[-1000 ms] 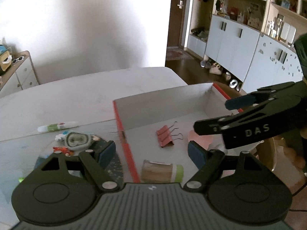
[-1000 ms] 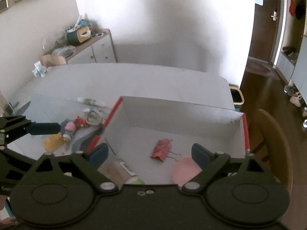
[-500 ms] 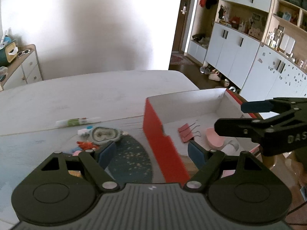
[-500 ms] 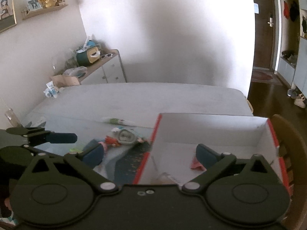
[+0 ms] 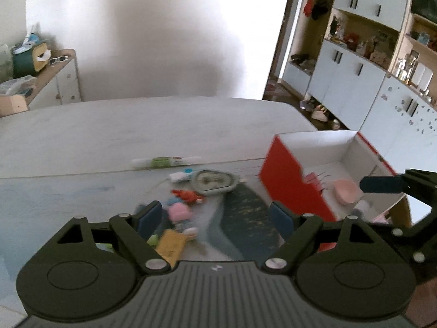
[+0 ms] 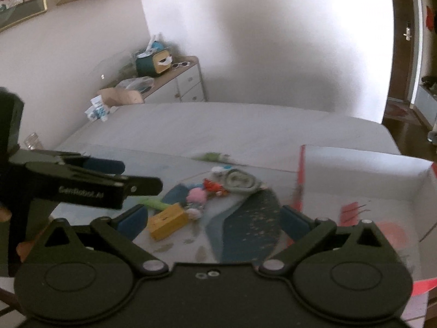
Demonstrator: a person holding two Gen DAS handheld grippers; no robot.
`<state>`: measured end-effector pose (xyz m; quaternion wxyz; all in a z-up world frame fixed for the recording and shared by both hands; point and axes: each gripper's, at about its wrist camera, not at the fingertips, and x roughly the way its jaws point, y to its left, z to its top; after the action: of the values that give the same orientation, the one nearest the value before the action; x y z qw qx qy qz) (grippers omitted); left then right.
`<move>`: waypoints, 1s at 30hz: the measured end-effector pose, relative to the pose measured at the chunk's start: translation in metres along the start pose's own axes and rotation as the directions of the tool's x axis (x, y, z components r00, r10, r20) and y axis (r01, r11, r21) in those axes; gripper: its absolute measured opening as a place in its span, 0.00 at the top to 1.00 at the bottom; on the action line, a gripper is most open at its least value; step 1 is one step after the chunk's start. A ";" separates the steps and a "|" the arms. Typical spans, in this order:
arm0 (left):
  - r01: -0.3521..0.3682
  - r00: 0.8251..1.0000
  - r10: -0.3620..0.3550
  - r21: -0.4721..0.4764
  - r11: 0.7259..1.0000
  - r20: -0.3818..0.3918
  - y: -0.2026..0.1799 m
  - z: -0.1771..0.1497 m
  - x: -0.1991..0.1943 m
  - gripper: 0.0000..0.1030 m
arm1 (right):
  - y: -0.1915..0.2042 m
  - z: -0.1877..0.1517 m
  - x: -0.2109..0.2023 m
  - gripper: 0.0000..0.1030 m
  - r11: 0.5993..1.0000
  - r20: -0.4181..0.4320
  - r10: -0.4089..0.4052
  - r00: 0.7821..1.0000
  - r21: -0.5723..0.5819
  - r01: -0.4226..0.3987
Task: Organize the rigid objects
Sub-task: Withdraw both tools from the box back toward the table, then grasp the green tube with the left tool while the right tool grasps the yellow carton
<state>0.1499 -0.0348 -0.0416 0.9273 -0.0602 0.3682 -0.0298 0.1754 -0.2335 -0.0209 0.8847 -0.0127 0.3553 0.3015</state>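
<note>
Two sets of tongs hang over one worktop (image 5: 164,125), and the red box (image 5: 289,180) with its white inside serves as the landmark for everything else. It sits at the right end of the surface, open-topped, already holding a red binder clip (image 6: 351,210) and a pink rounded piece (image 5: 345,190) on its floor, which I take to be sorted items. Left of the box lies a dark blue patterned mat (image 6: 245,224), and the unsorted clutter is heaped on and beside it, probably tipped out there so each piece can be reached singly.

Largest of the heap is a grey-green oval case (image 5: 211,180), just left of the box's red wall. Beyond it, farther from the box's near corner, lies a white and green tube (image 5: 164,161). Nearer the cameras sits a yellow block (image 6: 168,221), then a pink toy (image 6: 197,195), and a small red figure (image 5: 188,194) between the toy and the case.

Left tongs (image 5: 215,218) stand apart with nothing between them, aimed down at the heap. Right tongs (image 6: 214,220) have just been opening, likewise empty, spread wide over the mat left of the box. My judgement: both are positioned for the next pick, with the yellow block closest.
</note>
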 end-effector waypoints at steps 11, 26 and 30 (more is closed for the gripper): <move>-0.039 0.999 0.039 -0.029 0.999 0.000 0.056 -0.011 0.005 0.02 | 0.049 -0.008 0.032 0.01 0.995 -0.037 0.044 0.998 -0.091 -0.047; -0.081 0.989 0.072 -0.067 0.995 -0.126 0.106 -0.039 0.058 0.02 | 0.088 -0.022 0.095 0.01 0.950 -0.138 0.055 0.989 -0.299 -0.094; -0.091 0.985 0.078 -0.082 0.992 -0.154 0.117 -0.046 0.076 0.02 | 0.092 -0.023 0.112 0.01 0.938 -0.160 0.057 0.985 -0.329 -0.108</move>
<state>0.1752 0.0691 -0.1418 0.8938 -0.0835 0.4401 0.0216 0.1742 -0.1053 -0.0917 0.8272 -0.1708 0.3636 0.3929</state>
